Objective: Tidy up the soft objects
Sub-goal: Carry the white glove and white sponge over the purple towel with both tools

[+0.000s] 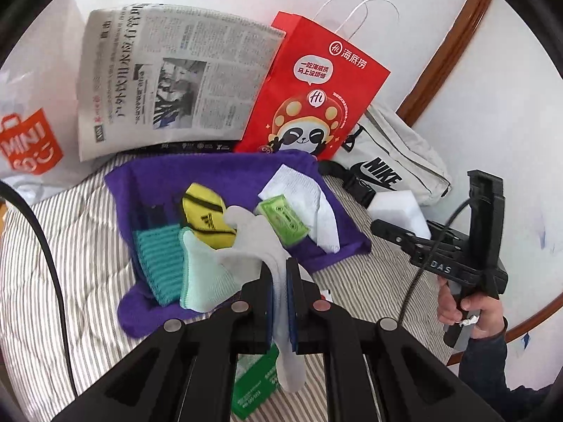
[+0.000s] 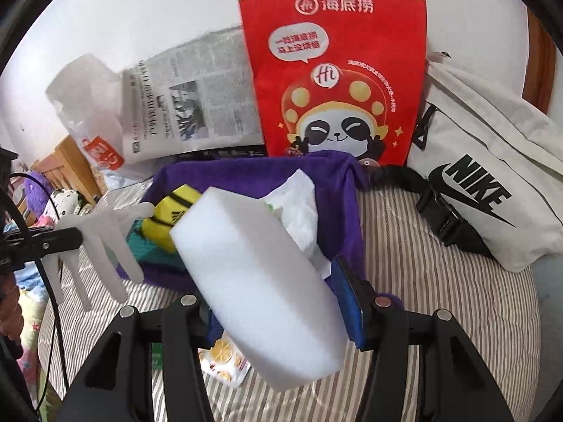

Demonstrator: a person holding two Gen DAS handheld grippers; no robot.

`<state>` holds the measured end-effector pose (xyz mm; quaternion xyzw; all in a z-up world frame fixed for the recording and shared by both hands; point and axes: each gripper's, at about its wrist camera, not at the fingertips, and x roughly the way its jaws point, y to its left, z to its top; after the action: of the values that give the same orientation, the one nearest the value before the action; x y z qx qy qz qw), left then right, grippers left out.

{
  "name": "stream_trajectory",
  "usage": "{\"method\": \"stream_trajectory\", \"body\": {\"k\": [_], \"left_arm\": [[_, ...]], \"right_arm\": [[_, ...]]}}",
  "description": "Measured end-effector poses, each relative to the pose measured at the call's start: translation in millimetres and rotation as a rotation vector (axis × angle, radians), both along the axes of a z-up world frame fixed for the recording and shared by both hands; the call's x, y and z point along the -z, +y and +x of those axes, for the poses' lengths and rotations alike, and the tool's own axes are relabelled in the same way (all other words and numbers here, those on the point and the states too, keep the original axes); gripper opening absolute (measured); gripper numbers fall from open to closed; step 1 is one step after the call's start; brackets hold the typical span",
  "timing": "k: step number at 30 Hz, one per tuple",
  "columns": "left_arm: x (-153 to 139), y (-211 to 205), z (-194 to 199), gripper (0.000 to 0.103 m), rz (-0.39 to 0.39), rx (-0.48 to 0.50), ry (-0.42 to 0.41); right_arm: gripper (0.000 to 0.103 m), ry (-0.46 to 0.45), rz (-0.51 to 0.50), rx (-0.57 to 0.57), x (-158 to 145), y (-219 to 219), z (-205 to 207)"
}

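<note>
Mid-task, both hands loaded. Landmark: purple cloth (image 1: 225,176), spread w/ raised edges on striped bed (image 1: 70,246), in front of red paper bag (image 1: 316,88).

Left gripper (image 1: 279,277): fingers nearly shut, pinching pale grey glove (image 1: 253,232) by its middle; glove fingers splayed above near edge of purple cloth, cuff hanging below the pads. In right-wrist view, same glove (image 2: 102,232) dangling off to left of cloth.

Right gripper (image 2: 278,302): fingers about half open, clamped on white foam block (image 2: 260,281); block lifted, tilted, over near-right edge of purple cloth.

Already on purple cloth: yellow sock bundle (image 1: 207,218), teal knit piece (image 1: 158,263), mint knit piece (image 1: 207,274), white tissue (image 1: 302,197), green cassette-like item (image 1: 285,218). Judged: gathering well under way.

Left, by judgement: glove and foam block to set down w/ the rest; green packet (image 1: 253,387) on bed near side of cloth, beneath gripper, unclear if soft. Grey waist bag (image 1: 394,161) right of cloth, newspaper (image 1: 176,81) behind it: role in task unclear.
</note>
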<state>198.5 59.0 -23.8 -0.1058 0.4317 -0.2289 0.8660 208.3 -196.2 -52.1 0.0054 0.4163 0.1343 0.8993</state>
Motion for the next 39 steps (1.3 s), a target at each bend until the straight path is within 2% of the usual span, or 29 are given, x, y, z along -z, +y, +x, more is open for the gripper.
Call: {"method": "stream_trajectory", "body": {"k": [4,7,9,12,18,24,32,35,39], "left_arm": [[4,-2,23,0.007,0.000,0.007,0.008],[7,-7,39,0.007,0.036,-0.009,0.011],[9,-10,48,0.007,0.018,0.002,0.018],[13,-19,63,0.007,0.033,0.011,0.028],[34,-38,89,0.007,0.050,0.043,0.066],[61,-52,97,0.007,0.084,0.074,0.110],[70,-56,94,0.008,0.114,0.088,0.128],[70,-57,92,0.013,0.130,0.096,0.139],[70,-55,87,0.019,0.135,0.085,0.151]], "right_arm": [[0.053,0.025,0.014,0.024,7,-3,24],[0.053,0.039,-0.021,0.042,15,-3,44],[0.053,0.057,-0.018,0.045,22,-3,57],[0.053,0.086,-0.022,0.042,34,0,76],[0.053,0.131,-0.077,0.045,61,6,102],[0.054,0.157,-0.153,0.024,81,11,105],[0.055,0.176,-0.176,-0.016,83,17,103],[0.056,0.198,-0.139,-0.038,85,17,104],[0.066,0.224,-0.076,-0.034,87,14,104]]}}
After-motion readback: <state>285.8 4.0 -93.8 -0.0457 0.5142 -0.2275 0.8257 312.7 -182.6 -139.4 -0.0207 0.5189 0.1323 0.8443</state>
